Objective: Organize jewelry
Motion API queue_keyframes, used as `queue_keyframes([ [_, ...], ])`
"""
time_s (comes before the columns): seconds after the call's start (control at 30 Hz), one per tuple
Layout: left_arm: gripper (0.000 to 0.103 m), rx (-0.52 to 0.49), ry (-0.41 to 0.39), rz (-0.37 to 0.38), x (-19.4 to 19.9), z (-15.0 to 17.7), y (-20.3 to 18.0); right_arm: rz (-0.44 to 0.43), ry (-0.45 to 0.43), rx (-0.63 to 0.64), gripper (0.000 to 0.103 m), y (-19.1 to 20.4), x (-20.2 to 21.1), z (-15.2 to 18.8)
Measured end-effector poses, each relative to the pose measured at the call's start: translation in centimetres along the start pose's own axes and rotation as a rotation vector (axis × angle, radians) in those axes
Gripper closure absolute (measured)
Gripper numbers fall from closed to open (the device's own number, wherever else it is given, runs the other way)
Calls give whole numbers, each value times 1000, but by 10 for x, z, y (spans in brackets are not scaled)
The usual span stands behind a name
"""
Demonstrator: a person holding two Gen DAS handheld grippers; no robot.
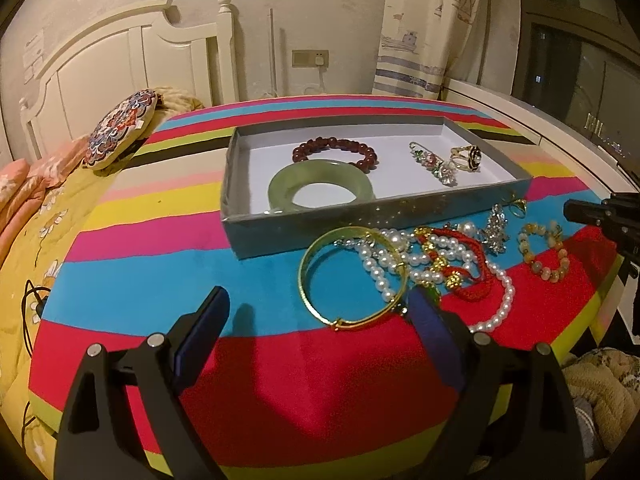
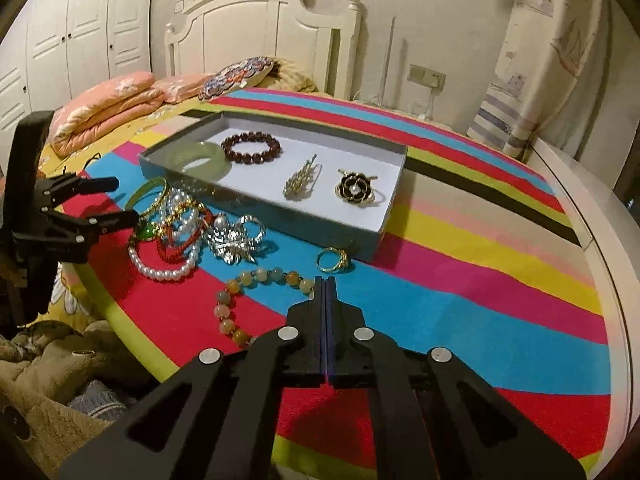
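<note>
A grey box [image 1: 320, 228] [image 2: 280, 216] on the striped cloth holds a jade bangle [image 1: 320, 184], a dark red bead bracelet [image 1: 336, 150], a brooch [image 1: 434, 164] and a black flower ring [image 1: 468, 158]. In front of it lie a gold bangle [image 1: 316, 304], pearl strands [image 1: 496, 316], a red cord bracelet [image 1: 464, 280], a silver brooch [image 2: 236, 240], a gold ring [image 2: 332, 260] and an agate bead bracelet [image 2: 240, 284]. My left gripper [image 1: 320, 308] is open, its fingers either side of the gold bangle's near edge. My right gripper [image 2: 325, 280] is shut and empty, its tip at the agate bracelet.
The striped cloth [image 1: 160, 300] covers a round surface beside a bed with a yellow quilt [image 1: 48, 216], pink pillows [image 2: 120, 104] and a patterned round cushion [image 1: 120, 132]. A white ledge [image 1: 560, 136] runs along the right. A fuzzy blanket [image 2: 48, 380] lies below the cloth's edge.
</note>
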State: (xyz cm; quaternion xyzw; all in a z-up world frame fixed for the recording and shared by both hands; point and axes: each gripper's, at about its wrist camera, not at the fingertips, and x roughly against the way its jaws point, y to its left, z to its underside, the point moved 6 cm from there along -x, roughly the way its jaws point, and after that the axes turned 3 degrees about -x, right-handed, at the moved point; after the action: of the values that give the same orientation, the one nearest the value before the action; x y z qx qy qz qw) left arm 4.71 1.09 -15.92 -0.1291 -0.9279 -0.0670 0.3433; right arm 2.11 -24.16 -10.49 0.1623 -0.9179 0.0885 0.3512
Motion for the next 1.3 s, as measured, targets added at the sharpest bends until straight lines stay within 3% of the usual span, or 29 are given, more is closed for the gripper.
queue_keyframes([
  [0.2, 13, 2, 2, 0, -5, -6, 0, -6, -36, 12, 101, 6, 11, -8],
  [0.3, 23, -5, 13, 33, -6, -6, -5, -8, -37, 14, 101, 7, 11, -9],
  [0.43, 20, -58, 11, -5, -8, -10, -15, -29, -24, -16, 101, 6, 8, -8],
  [0.53, 13, -33, 23, -15, -18, -17, -10, -68, 7, -54, 100, 0, 3, -6],
  [0.6, 12, -15, 36, -10, -24, -19, -7, -63, 27, -58, 91, -3, 0, -2],
  [0.67, 13, 7, 44, 22, -28, -20, -5, -85, 42, -79, 67, -6, -2, 2],
  [0.7, 16, 7, 45, 35, -27, -20, -5, -96, 50, -84, 64, -6, -4, 4],
  [0.77, 41, 3, 35, 85, -24, -19, -9, -113, 69, -83, 58, -4, -7, 9],
  [0.8, 43, -4, 34, 94, -22, -18, -11, -123, 77, -80, 57, -3, -8, 10],
  [0.93, 43, -18, 4, 88, -10, -16, -16, -184, 95, -30, 33, 15, -8, 18],
  [1.07, 43, -13, -51, 73, 10, -21, -16, -146, 103, 20, 27, 23, -11, 20],
  [1.2, 43, -7, -118, 60, 35, -31, -14, -154, 103, -66, 30, 8, -15, 19],
  [1.3, 43, -10, -149, 57, 48, -38, -15, -175, 108, -162, 48, -9, -17, 19],
])
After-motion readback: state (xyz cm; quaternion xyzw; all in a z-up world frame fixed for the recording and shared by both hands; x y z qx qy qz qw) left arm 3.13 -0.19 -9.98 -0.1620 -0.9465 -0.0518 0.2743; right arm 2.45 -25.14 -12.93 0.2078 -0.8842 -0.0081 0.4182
